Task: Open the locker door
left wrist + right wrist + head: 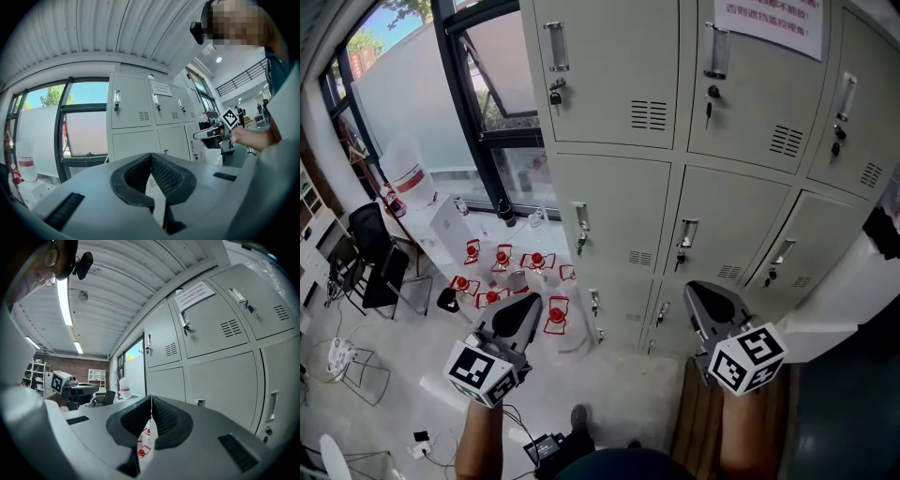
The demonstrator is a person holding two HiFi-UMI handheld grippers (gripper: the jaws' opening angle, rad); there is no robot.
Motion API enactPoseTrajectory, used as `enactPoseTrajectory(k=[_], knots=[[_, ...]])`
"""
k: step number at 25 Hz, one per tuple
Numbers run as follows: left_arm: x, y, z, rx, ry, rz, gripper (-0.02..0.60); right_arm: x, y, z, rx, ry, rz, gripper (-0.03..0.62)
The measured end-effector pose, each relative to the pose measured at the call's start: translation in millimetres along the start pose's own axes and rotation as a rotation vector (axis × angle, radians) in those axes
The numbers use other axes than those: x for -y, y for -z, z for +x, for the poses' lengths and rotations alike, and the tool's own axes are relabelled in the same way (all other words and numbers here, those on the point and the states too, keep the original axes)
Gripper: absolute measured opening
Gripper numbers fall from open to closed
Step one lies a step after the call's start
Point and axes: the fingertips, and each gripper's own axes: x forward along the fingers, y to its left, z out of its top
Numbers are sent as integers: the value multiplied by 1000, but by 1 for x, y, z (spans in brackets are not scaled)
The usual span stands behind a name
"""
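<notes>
A bank of beige metal lockers (694, 178) fills the wall ahead, every door closed, each with a chrome handle and a small lock. The middle-row door (727, 225) has its handle (686, 232) at its left side. My left gripper (528, 309) hovers low at the left, shut and empty, well short of the lockers. My right gripper (696, 298) hangs at the right, also shut and empty, below the middle row. In the left gripper view the jaws (151, 157) meet with lockers (140, 122) beyond. The right gripper view shows closed jaws (151, 399) beside the lockers (215, 348).
Several red-capped bottles (502, 277) stand on the floor by the window (478, 103) at the left. A black chair (380, 253) and a large water jug (408, 173) sit further left. Cables and a power strip (539, 445) lie on the floor near my feet.
</notes>
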Motion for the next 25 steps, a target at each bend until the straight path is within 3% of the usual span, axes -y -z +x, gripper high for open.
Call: enactPoseTrajectory(k=[10, 25], knots=[[-81, 18, 41, -7, 85, -1, 17, -7, 1, 57, -26, 115, 1, 35], [-187, 43, 77, 14, 195, -22, 15, -27, -7, 161, -38, 213, -30, 37]])
